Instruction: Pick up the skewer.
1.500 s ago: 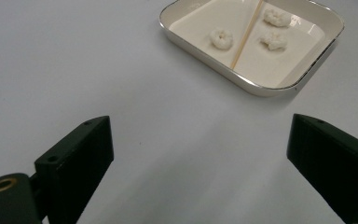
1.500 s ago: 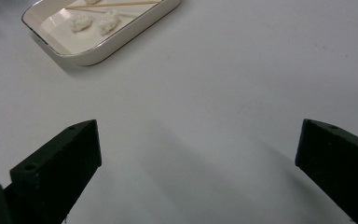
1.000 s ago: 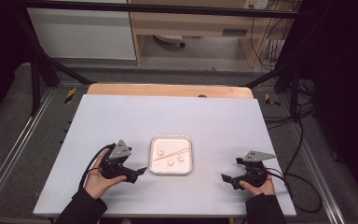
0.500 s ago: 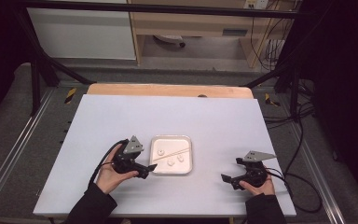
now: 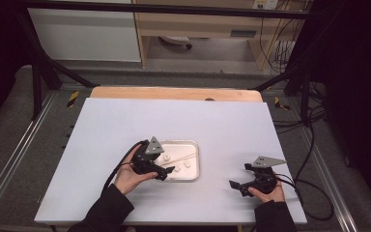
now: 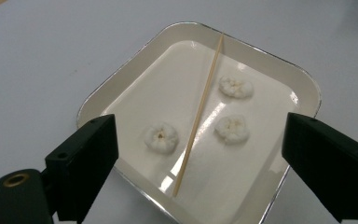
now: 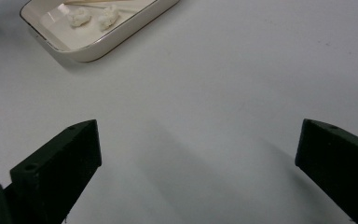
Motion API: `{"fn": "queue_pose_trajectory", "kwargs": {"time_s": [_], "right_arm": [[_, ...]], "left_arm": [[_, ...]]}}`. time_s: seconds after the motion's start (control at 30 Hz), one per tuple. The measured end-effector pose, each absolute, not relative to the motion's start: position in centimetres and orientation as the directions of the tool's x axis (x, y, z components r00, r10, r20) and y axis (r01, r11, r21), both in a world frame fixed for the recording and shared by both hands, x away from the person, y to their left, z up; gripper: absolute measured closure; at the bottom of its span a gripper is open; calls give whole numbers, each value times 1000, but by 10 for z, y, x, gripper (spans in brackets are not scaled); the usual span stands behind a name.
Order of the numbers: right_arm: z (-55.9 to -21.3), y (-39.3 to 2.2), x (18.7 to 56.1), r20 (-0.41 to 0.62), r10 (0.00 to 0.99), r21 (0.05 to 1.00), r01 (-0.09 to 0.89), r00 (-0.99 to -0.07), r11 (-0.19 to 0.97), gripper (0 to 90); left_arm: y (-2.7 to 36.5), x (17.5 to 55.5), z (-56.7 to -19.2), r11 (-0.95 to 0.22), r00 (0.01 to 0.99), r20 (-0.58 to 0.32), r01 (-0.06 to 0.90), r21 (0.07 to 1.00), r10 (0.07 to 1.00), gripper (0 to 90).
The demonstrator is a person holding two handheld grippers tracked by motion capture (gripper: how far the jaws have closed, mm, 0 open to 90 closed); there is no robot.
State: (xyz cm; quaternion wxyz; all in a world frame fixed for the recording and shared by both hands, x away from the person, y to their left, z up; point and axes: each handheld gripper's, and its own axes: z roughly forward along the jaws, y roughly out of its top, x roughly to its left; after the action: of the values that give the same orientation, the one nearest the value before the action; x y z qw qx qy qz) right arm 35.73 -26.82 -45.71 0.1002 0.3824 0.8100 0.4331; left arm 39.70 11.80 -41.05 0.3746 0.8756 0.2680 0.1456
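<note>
The left gripper [image 5: 166, 173] hangs over the near-left edge of the tray [image 5: 196, 159], jaws spread wide and holding nothing; in its own view they bracket the skewer [image 6: 198, 116] and the three white puffs around it. The skewer lies loose in the tray, running from the far rim down toward the near side, with one puff [image 6: 161, 137] on its left and two, a farther puff [image 6: 235, 87] and a nearer puff [image 6: 232, 129], on its right. It looks thin, stiff and very light, likely to roll or skid on the glazed tray floor, and it could snap if squeezed across its middle too hard; a gentle pinch near one end, where it lifts toward the rim, seems the safest hold. The puffs look soft and crumbly, so they would want only a light squeeze. The right gripper [image 5: 237, 184] rests on the table [image 5: 125, 121] well to the right of the tray, jaws likewise wide apart and empty. The left gripper view shows each puff's texture and how the skewer lies; the high view gives both hands' placing, and the right gripper view catches the tray's [image 7: 121, 44] outer wall from low down.
</note>
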Motion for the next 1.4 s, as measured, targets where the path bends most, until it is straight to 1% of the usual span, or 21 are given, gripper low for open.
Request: {"fn": "queue_pose_trajectory", "kwargs": {"time_s": [0.37, 0.43, 0.5, 0.53, 0.57, 0.6, 0.77, 0.83, 0.87, 0.9, 0.97, 1.0, 1.07, 1.17, 1.4], "right_arm": [[-458, -268, 357, 169, 704, 778, 532, -690, 334, 7], [-458, -268, 357, 170, 704, 778, 532, -690, 334, 7], [-458, -268, 357, 171, 703, 778, 533, -690, 334, 7], [-458, -268, 357, 170, 704, 777, 533, -690, 335, 7], [-458, -268, 358, 166, 703, 778, 530, -692, 338, 7], [-458, -268, 358, 166, 702, 778, 529, -693, 339, 7], [-458, -267, 358, 170, 701, 777, 532, -692, 337, 7], [-458, -267, 358, 172, 701, 776, 534, -692, 337, 7], [-458, -267, 358, 171, 701, 776, 533, -693, 338, 7], [-458, -267, 358, 174, 702, 774, 537, -691, 336, 7], [-458, -267, 358, 174, 701, 774, 536, -692, 337, 7], [-458, -267, 358, 174, 701, 774, 536, -692, 337, 7], [-458, -267, 358, 173, 700, 775, 534, -693, 337, 7], [-458, -267, 358, 174, 700, 775, 535, -693, 337, 7], [-458, -267, 358, 176, 699, 775, 535, -693, 336, 7]], "left_arm": [[101, 407, -416, -601, 813, 70, 367, 710, 578, 148], [98, 409, -418, -605, 814, 69, 369, 706, 577, 165], [96, 410, -419, -611, 816, 72, 367, 701, 573, 200], [94, 410, -420, -612, 817, 73, 366, 701, 573, 200], [93, 411, -420, -620, 821, 79, 361, 696, 566, 220], [90, 412, -422, -632, 823, 91, 353, 690, 560, 258], [87, 414, -425, -637, 826, 95, 349, 687, 556, 370], [86, 416, -426, -640, 825, 98, 351, 683, 557, 428], [85, 417, -426, -645, 826, 101, 349, 680, 554, 428], [85, 418, -427, -647, 827, 103, 348, 679, 553, 467], [84, 419, -427, -641, 825, 96, 354, 681, 557, 518], [84, 420, -427, -640, 825, 92, 356, 681, 557, 518], [83, 421, -429, -637, 828, 82, 360, 681, 555, 565], [83, 423, -431, -638, 830, 65, 372, 674, 554, 590], [84, 426, -436, -663, 841, 67, 372, 650, 537, 688]]}}
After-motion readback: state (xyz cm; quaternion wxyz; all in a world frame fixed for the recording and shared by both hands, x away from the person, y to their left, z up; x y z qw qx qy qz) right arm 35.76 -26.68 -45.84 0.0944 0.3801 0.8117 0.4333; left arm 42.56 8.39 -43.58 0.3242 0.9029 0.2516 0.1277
